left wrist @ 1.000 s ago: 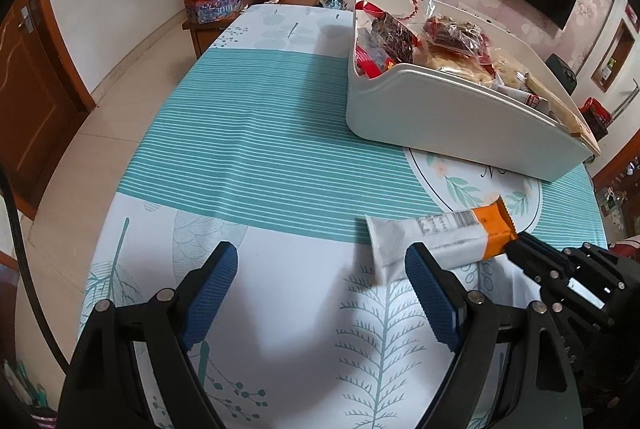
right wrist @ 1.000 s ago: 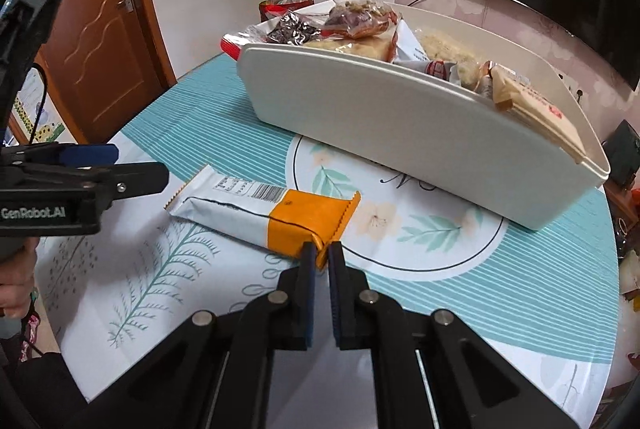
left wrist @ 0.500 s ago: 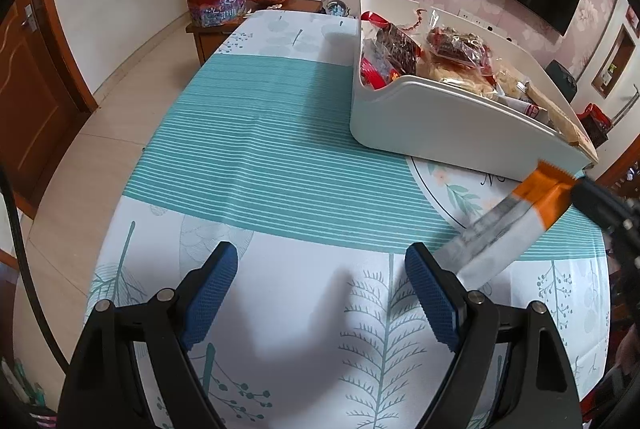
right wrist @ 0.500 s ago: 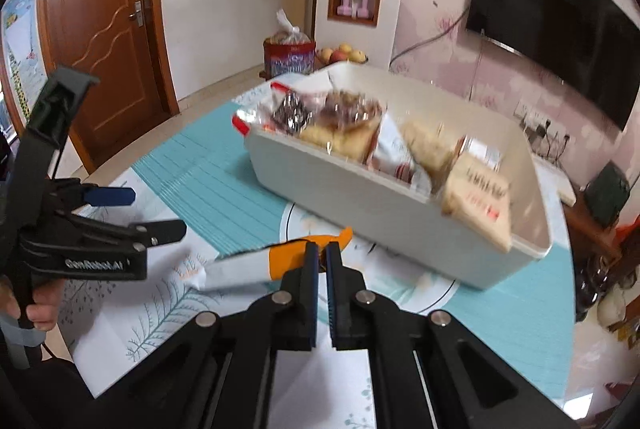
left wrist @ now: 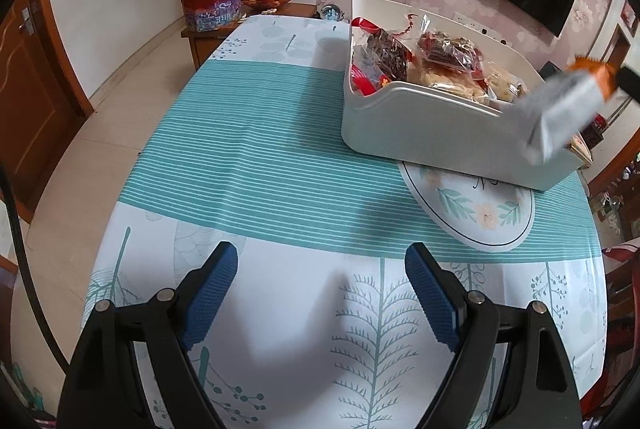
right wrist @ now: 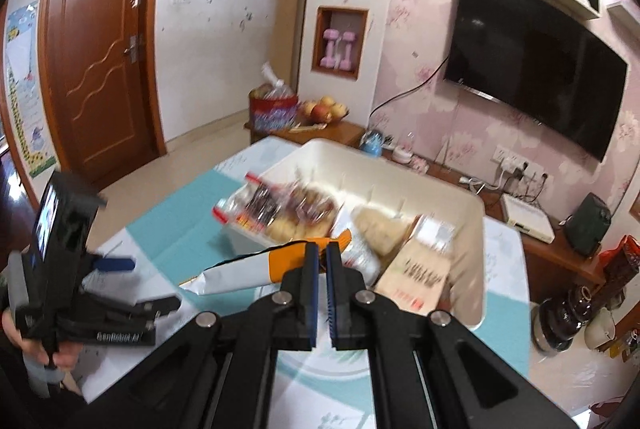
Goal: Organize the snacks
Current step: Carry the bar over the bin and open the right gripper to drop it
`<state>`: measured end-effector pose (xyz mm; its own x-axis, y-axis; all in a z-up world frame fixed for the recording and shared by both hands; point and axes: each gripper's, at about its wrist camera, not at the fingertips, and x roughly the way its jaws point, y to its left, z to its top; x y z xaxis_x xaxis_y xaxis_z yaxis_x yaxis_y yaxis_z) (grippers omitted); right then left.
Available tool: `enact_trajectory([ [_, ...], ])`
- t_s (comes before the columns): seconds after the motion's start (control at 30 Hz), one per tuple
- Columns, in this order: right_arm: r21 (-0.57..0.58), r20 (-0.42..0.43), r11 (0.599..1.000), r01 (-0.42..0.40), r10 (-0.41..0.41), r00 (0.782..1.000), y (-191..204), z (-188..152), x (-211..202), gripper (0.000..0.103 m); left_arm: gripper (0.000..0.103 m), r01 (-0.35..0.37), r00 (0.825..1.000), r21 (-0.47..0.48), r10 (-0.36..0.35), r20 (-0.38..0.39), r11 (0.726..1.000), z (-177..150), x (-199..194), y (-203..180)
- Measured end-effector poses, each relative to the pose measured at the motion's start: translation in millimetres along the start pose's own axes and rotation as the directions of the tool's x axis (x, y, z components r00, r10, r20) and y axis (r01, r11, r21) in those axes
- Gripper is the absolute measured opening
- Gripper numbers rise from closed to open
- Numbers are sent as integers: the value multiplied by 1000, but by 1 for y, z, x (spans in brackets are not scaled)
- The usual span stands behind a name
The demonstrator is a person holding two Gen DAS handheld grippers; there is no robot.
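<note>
**Right wrist view: bar pinched by its orange end, heading for the bin**

Largest first. Table [left wrist: 248, 149] below both sets of fingers carries the white bin [right wrist: 440, 197], sitting just past my right fingertips and already packed with snacks, so I read it as the drop target.

Snack bar [right wrist: 244, 271] hangs left of the right gripper [right wrist: 322, 253], clear of the cloth. Jaws are clamped on the orange end only; I'd guess that leaves the long white body free to go in first.

Left gripper [left wrist: 320, 277] is parked low over the cloth, fingers spread wide, nothing between them. Looks like it's idle.
</note>
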<state>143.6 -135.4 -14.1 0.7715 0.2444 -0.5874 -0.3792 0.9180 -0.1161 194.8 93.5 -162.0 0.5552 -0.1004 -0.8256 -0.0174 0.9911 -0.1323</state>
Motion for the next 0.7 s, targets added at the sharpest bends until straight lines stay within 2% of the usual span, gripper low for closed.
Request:
enact_trajectory([
  [0.17, 23, 60, 999, 41, -43, 997, -14, 9, 5, 3, 85, 1, 1000, -9, -1, 6, 1000, 2, 3, 1],
  [0.37, 46, 74, 994, 101, -104, 992, -37, 17, 32, 3, 85, 0, 1000, -13, 0, -3, 1000, 4, 10, 4],
  [0.47, 80, 53, 987, 142, -146, 988, -55, 19, 46, 3, 85, 9, 1000, -13, -9, -17, 1000, 5, 15, 3],
  [0.7, 124, -11, 976, 179, -179, 984, -82, 15, 78, 3, 85, 14, 1000, 2, -14, -23, 1000, 4, 16, -2],
])
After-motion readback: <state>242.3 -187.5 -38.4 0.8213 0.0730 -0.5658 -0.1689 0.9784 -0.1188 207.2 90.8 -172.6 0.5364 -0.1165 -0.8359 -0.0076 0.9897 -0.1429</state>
